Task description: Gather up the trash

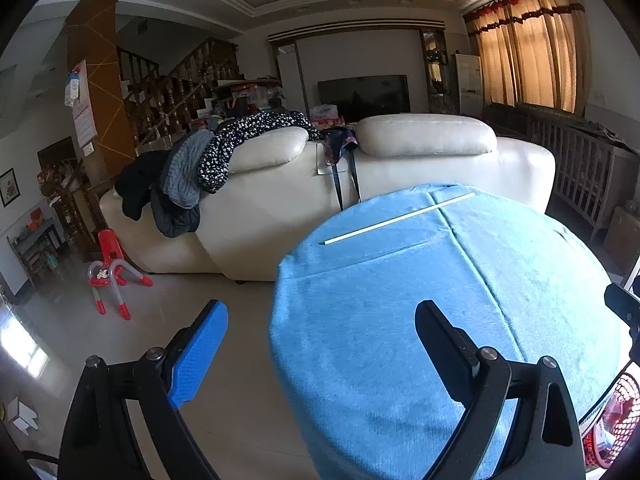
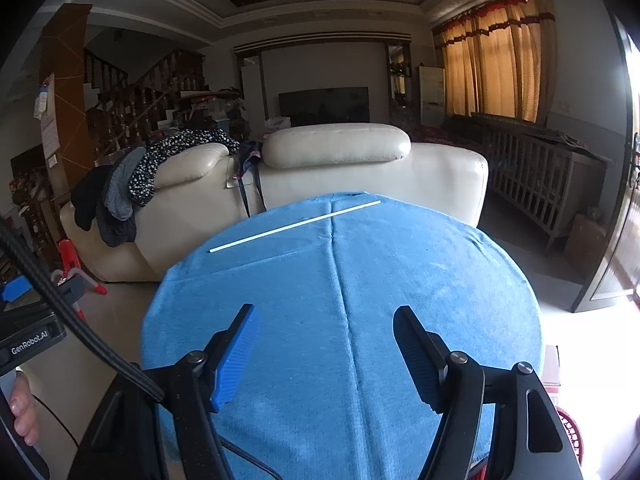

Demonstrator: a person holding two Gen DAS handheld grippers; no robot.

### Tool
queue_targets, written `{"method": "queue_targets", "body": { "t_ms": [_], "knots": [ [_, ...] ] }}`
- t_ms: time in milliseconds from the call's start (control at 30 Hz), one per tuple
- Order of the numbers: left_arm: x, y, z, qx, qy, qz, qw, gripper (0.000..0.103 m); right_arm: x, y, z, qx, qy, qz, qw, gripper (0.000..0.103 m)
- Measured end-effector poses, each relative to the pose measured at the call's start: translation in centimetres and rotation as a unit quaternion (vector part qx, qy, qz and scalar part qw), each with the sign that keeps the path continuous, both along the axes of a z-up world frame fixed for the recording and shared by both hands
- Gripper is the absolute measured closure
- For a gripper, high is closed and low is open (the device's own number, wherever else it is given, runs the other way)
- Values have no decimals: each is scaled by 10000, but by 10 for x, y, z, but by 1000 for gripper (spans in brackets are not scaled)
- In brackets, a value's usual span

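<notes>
The one piece of trash in sight is a thin white stick (image 2: 295, 225) (prob. a straw or rod, too slim to tell) lying flat near the far edge of the round surface (image 2: 440, 288), slanted, its near end to the left and far end to the right. It crosses the centre seam of the blue cloth (image 2: 280, 320) that covers the surface.

Both claws hang over the near side, well short of the stick. Right claw (image 2: 326, 354) is released, jaws spread w/ nothing between them, lined up roughly on the seam, so it looks like the better candidate for the reach. Left claw (image 1: 320, 350) is also released and empty, sitting at the surface's left rim w/ one finger out over the floor.

Flat on cloth, the stick gives little to bite on; the jaws would likely have to come down across it, not along it.

Nothing blocks the path over the cloth. Behind the surface stands a cream leather sofa (image 2: 360, 168) w/ clothes (image 2: 132, 184) piled on its back. A red mesh basket (image 1: 618, 412) shows at lower right in the left view (likely the bin). A child's red toy (image 1: 110, 276) lies on the floor.
</notes>
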State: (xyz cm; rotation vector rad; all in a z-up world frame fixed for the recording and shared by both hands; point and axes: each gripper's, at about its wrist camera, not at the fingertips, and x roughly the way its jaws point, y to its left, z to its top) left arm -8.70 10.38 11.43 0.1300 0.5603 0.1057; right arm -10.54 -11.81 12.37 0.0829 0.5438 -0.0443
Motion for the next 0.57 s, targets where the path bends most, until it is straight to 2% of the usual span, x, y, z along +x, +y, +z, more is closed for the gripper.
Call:
{"method": "queue_targets", "body": {
  "t_ms": [467, 567],
  "knots": [
    [47, -19, -12, -50, 245, -172, 9995, 8, 36, -12, -9, 13, 175, -160, 9997, 30],
    [67, -26, -26, -266, 481, -287, 9981, 8, 50, -23, -18, -27, 233, -278, 9993, 30]
  ]
}}
